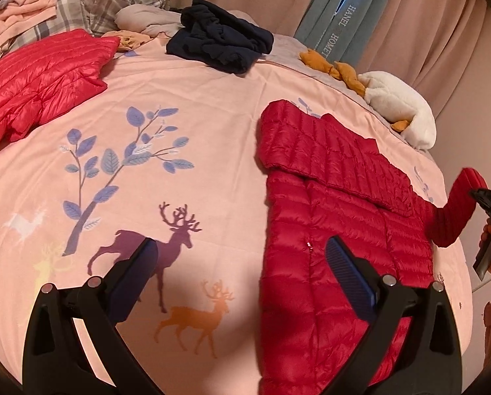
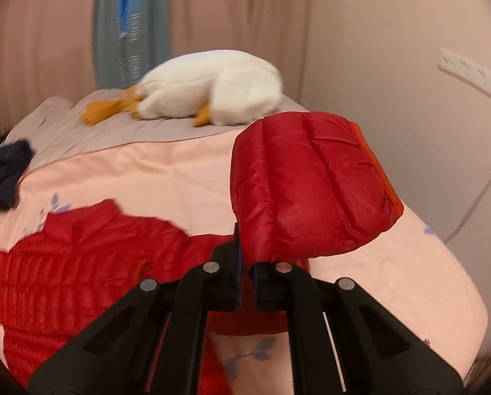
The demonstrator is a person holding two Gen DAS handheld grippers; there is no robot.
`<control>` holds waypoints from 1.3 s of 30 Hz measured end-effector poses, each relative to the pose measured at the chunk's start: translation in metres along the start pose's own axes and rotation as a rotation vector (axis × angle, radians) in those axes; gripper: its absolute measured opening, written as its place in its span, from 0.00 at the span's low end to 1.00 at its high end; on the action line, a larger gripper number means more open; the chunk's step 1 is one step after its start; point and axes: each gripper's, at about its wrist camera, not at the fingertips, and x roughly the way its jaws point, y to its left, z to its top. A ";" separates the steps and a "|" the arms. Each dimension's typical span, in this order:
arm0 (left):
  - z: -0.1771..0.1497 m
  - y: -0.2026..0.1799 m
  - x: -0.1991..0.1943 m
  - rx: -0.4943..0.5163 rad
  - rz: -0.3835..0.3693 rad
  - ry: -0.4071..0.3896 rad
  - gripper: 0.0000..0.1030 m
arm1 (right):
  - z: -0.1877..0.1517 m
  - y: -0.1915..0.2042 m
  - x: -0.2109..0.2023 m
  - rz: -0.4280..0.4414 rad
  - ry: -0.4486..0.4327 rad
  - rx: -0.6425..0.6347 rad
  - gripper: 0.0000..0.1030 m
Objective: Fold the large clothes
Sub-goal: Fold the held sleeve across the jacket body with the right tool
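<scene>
A red quilted down jacket (image 1: 337,217) lies flat on the pink deer-print bedspread (image 1: 179,164), one sleeve folded across its chest. My left gripper (image 1: 242,253) is open and empty, hovering over the jacket's left edge near its zipper. My right gripper (image 2: 247,260) is shut on the jacket's other sleeve (image 2: 311,187) and holds the cuff lifted off the bed. That lifted sleeve (image 1: 456,210) and the right gripper (image 1: 490,210) also show at the right edge of the left wrist view. The jacket body (image 2: 80,263) lies to the left below.
A second bright red down jacket (image 1: 38,82) lies at the far left. A dark navy garment (image 1: 219,39) and a white plush goose (image 1: 396,105) lie at the far edge of the bed. Plaid pillows (image 1: 80,6) and pink clothes sit at the back left. Curtains hang behind.
</scene>
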 end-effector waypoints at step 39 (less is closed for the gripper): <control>-0.017 0.013 0.015 -0.039 -0.094 0.046 0.99 | -0.174 0.260 -0.053 0.259 0.035 -0.856 0.13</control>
